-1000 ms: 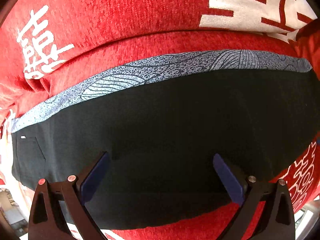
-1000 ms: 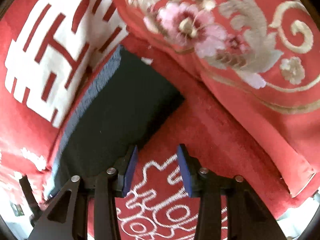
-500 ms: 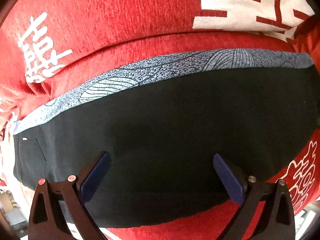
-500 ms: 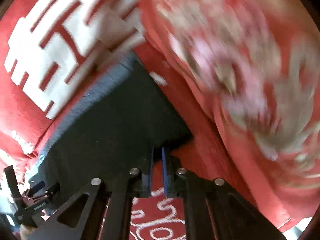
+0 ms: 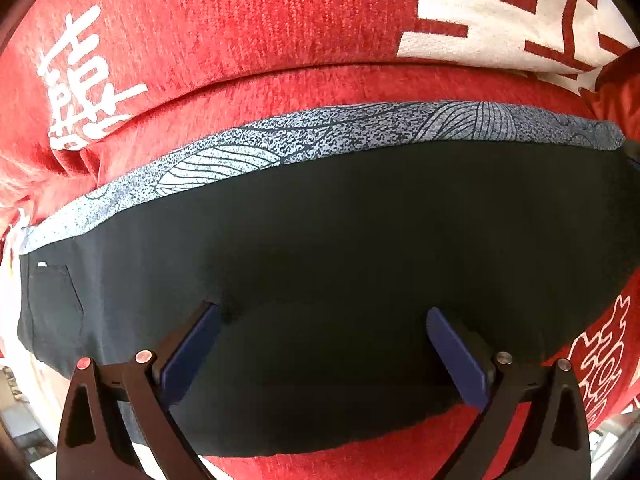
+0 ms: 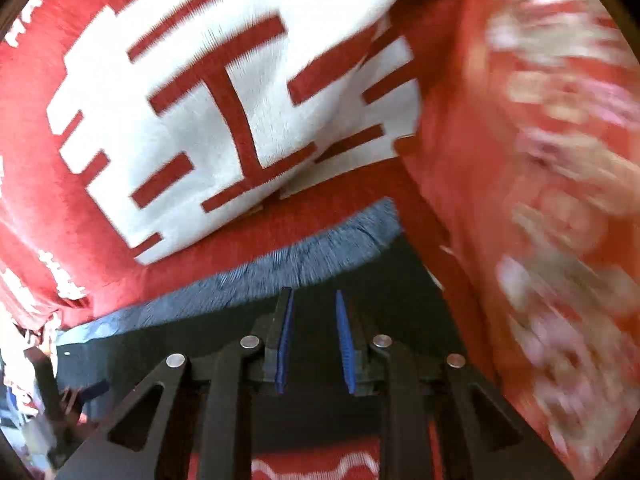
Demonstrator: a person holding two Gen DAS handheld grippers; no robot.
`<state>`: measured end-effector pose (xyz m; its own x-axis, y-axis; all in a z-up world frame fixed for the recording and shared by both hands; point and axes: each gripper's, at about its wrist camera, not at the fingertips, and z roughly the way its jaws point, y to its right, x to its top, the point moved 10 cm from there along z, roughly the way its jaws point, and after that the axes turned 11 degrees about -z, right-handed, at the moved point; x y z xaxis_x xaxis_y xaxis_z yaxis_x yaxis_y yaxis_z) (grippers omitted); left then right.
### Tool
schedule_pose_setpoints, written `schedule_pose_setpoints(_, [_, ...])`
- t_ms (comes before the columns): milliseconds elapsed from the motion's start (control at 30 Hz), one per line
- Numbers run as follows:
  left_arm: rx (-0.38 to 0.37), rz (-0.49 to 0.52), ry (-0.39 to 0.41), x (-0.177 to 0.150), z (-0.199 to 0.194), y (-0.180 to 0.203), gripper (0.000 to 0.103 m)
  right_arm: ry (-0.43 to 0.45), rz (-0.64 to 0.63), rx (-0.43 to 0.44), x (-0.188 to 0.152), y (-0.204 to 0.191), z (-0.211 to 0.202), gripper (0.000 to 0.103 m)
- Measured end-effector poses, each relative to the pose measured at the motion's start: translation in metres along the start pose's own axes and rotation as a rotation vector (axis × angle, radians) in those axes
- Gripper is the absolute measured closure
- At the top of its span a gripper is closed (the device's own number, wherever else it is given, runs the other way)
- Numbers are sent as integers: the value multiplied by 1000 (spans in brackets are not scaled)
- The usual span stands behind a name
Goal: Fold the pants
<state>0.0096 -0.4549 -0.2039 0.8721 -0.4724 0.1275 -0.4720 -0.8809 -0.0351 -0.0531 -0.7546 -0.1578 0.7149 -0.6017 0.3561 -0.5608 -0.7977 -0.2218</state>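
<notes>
Dark pants [image 5: 340,248] lie folded in a flat band on a red cover, with a blue-grey patterned strip [image 5: 320,136] along their far edge. My left gripper [image 5: 320,320] is wide open just above the near part of the pants, empty. In the right wrist view the same pants [image 6: 400,280] show with the blue-grey strip [image 6: 280,264] beyond. My right gripper [image 6: 312,300] hovers over their right end, fingers a narrow gap apart with nothing between them. This view is blurred.
The red cover [image 5: 240,20] carries white characters [image 5: 520,12] behind the pants and rises as a back cushion. A red cushion with pale flower embroidery [image 6: 560,160] stands right of the pants. The left gripper [image 6: 84,388] shows faintly at the lower left.
My right gripper swung left from the red cover onto the pants' right end; its fingers closed almost together, then parted slightly. The left gripper stayed open and barely moved.
</notes>
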Motion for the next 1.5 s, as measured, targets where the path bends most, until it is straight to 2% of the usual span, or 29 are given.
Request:
schedule_pose_setpoints(133, [-20,-28,-11,-2,4,-6,0,-67,-41,-48,3,6,37,80])
schedule_pose_setpoints(167, [-27,-37,-17,-2,5,-8,0,-52,-38,-52,4,12,39,84])
schedule_pose_setpoints(267, [-34,-38,-25,-1,10,-13,0,-35,-56,-136,8,26,31,84])
schedule_pose_setpoints(433, [-34,-38,-42,-3,12,-15,0,-58,-43,-136,2,24,21,80])
schedule_pose_setpoints(667, [-40,-33,-34,1,15,-20,0,-83,28,-17,-29,5,-12,76])
schedule_pose_setpoints(767, [-42,-32,-31,1,16,-21,0,-120,59,53,-53,-7,-16,68])
schedule_pose_setpoints(867, [-44,-31,-33,0,16,-22,0,-155,123,127,-78,-18,-18,67])
schedule_pose_setpoints(967, [-43,-31,-32,0,14,-19,0,-174,150,164,-97,-31,-18,67])
schedule_pose_setpoints(1233, [-41,-33,-23,-2,13,-18,0,-212,209,221,-135,-41,-16,67])
schedule_pose_setpoints(1500, [-35,-45,-25,-1,14,-20,0,-219,259,241,-148,-33,-21,63])
